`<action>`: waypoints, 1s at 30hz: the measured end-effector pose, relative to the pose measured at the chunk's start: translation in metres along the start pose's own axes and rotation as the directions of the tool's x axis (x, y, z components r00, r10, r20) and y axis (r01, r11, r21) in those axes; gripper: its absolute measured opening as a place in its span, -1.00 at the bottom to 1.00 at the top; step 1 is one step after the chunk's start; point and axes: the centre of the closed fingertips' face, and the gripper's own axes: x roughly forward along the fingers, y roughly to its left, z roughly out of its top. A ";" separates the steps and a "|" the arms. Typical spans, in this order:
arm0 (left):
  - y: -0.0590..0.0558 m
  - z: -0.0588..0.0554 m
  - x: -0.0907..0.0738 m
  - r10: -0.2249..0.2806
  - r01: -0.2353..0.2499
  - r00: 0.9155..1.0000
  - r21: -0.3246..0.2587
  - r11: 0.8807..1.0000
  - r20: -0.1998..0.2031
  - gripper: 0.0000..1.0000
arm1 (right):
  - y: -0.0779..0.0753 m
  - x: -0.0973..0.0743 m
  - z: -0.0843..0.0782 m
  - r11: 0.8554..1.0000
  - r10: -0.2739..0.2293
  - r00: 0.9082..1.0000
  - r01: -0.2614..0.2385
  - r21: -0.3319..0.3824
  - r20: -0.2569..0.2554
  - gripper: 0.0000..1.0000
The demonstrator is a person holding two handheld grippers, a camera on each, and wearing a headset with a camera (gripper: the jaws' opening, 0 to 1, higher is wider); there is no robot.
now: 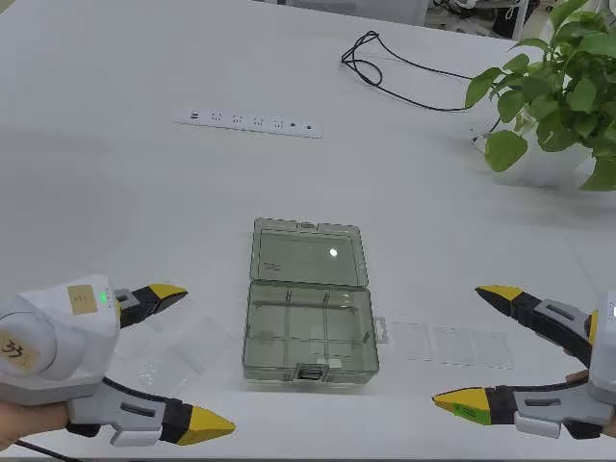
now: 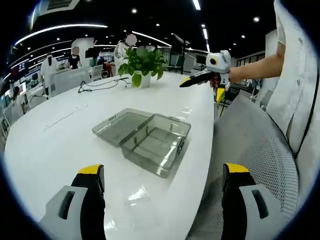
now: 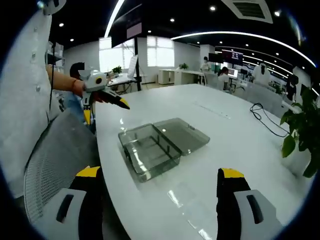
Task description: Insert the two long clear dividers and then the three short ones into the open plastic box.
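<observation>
L gripper (image 1: 207,355) sat low at the near-left of the table (image 1: 144,192), jaws spread wide w/ nothing between them. R gripper (image 1: 457,343) mirrored it at near-right, also spread & empty. Both hung just above the tabletop, one on each side of the work, neither touching anything.

Just inboard of the L gripper lay the left clear pieces (image 1: 178,351), flat on the table, faint & hard to count. Just beside the R gripper, the right clear pieces (image 1: 452,345) lay in a row near the box's right wall; looked like a few panels side by side, but which were long vs short I couldn't tell.

Between the two grippers stood the open plastic box (image 1: 279,371), smoky-clear, lid (image 1: 310,255) folded back flat on the far side. Faint grid lines showed inside it; prob. moulded slots or ribs, though I couldn't rule out a divider already seated.

My read: task at or near the start. Clear pieces were out on the table both sides, nothing picked up. Left to do, as far as I could judge: both long ones in first, then the three short ones across them.
</observation>
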 end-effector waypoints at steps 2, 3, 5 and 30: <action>0.001 0.000 0.000 0.000 0.000 1.000 0.001 1.000 0.000 1.00 | -0.001 0.000 -0.001 1.000 -0.001 1.000 0.001 0.000 0.000 0.90; 0.001 0.000 0.000 -0.001 0.001 1.000 0.001 1.000 0.001 1.00 | -0.001 0.000 -0.001 1.000 -0.002 1.000 0.002 0.000 0.001 0.90; 0.001 0.000 0.001 -0.001 0.001 1.000 0.004 1.000 0.000 1.00 | -0.002 0.000 -0.001 1.000 -0.003 1.000 0.003 0.000 0.003 0.90; 0.004 0.000 0.002 0.000 0.000 1.000 -0.003 1.000 -0.007 1.00 | 0.000 0.005 -0.001 1.000 -0.002 1.000 0.002 0.011 0.010 0.90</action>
